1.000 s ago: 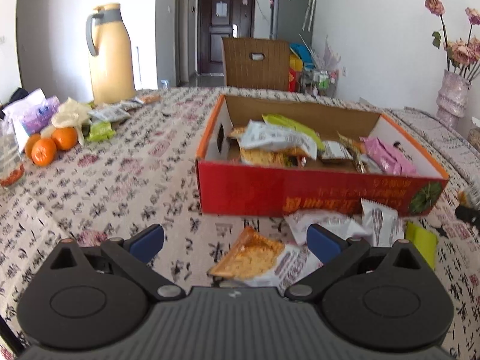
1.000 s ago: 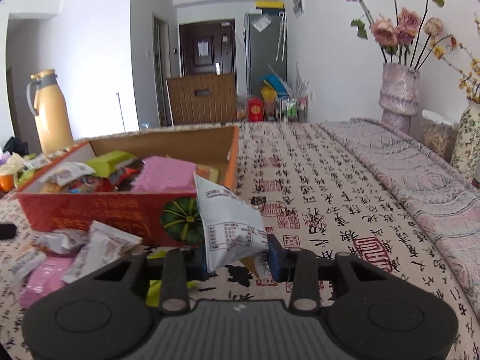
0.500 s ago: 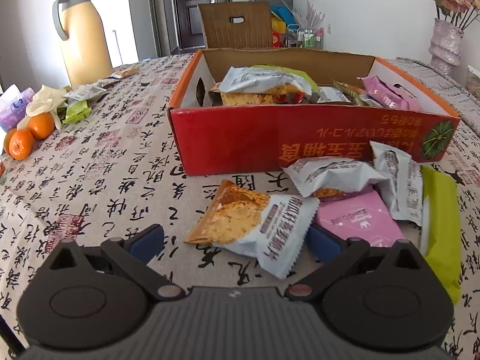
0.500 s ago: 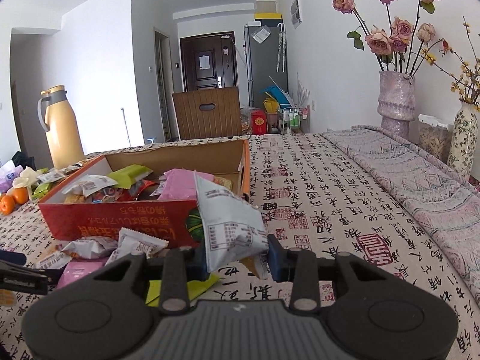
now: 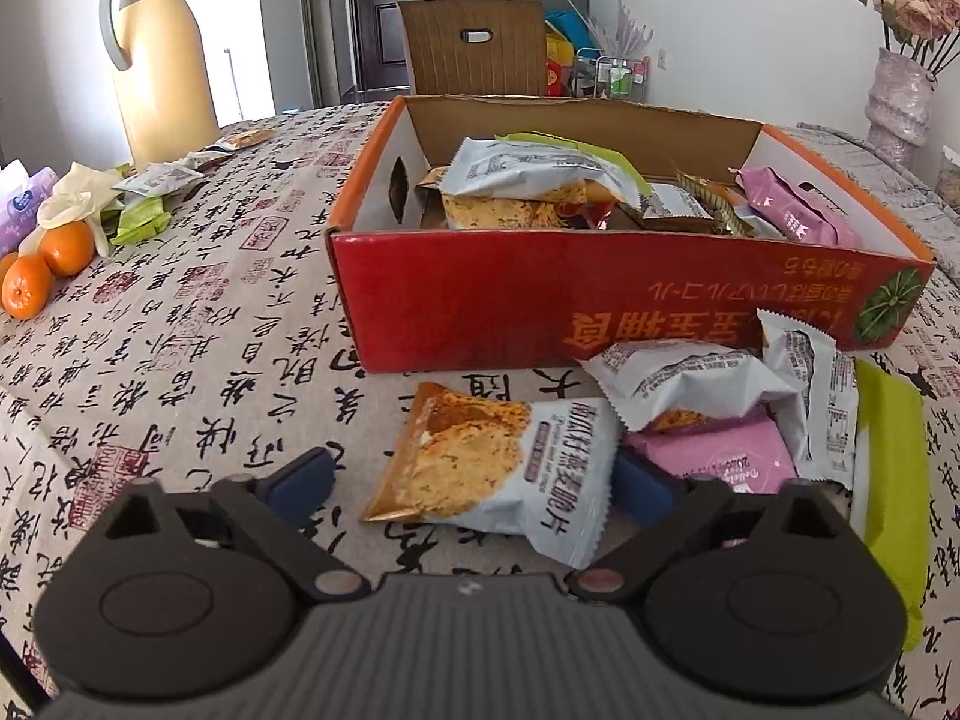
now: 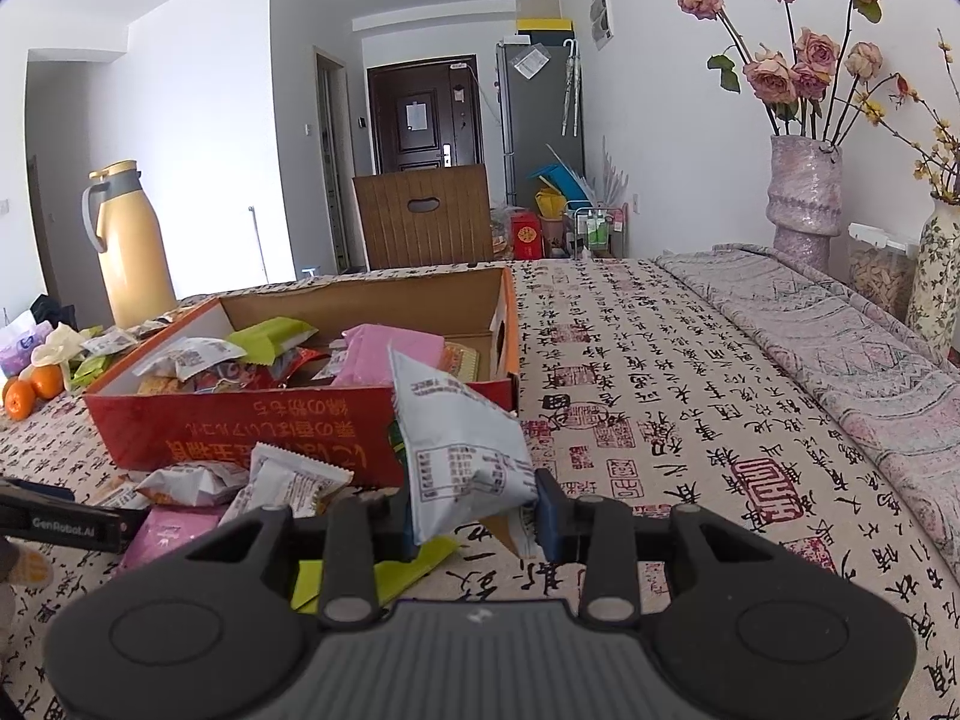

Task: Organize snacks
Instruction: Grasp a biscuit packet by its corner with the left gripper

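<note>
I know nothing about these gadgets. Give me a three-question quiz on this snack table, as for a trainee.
1. True or false: the right gripper holds a white packet.
2. What lies between the left gripper's closing fingers?
A. an orange
B. a biscuit packet
C. a vase
3. What colour is the front of the box?

Key: 1 true; 2 B, the biscuit packet, not yet gripped; 3 red.

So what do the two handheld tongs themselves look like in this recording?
Both match. The left tongs and right tongs each have a dark grey ribbed body, two round black housings, black linkage arms with silver pivot pins and blue finger pads. The right wrist view shows white "GenRobot.AI" lettering on the left one's black finger.
</note>
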The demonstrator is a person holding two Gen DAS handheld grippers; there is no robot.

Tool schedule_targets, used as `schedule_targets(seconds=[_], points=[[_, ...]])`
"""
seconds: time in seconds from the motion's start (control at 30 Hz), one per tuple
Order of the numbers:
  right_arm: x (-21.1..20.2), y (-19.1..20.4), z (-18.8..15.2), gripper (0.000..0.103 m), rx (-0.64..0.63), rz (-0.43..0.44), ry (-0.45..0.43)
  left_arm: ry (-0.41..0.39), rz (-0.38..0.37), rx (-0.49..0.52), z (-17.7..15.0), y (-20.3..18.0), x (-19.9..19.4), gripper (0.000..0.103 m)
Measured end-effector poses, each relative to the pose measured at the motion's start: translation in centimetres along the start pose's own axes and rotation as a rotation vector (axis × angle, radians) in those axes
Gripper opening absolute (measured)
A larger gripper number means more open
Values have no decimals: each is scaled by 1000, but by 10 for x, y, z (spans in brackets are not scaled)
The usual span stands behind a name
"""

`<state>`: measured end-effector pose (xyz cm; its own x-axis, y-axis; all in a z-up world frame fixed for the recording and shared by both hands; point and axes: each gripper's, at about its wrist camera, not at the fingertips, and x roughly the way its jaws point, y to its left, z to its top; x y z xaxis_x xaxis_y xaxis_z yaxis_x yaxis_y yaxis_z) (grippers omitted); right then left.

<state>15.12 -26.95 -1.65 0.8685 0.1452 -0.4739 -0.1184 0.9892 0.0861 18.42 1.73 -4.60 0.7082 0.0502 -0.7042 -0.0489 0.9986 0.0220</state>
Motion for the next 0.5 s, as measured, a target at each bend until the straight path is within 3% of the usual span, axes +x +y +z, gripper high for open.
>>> schedule_targets(seconds=[0.33, 0.5], points=[[-2, 2, -1, 35, -1, 8, 1, -26, -6, -14, -1, 3, -4, 67], [-6, 4, -1, 35, -4, 11, -4, -35, 9, -8, -2, 5, -8, 58]])
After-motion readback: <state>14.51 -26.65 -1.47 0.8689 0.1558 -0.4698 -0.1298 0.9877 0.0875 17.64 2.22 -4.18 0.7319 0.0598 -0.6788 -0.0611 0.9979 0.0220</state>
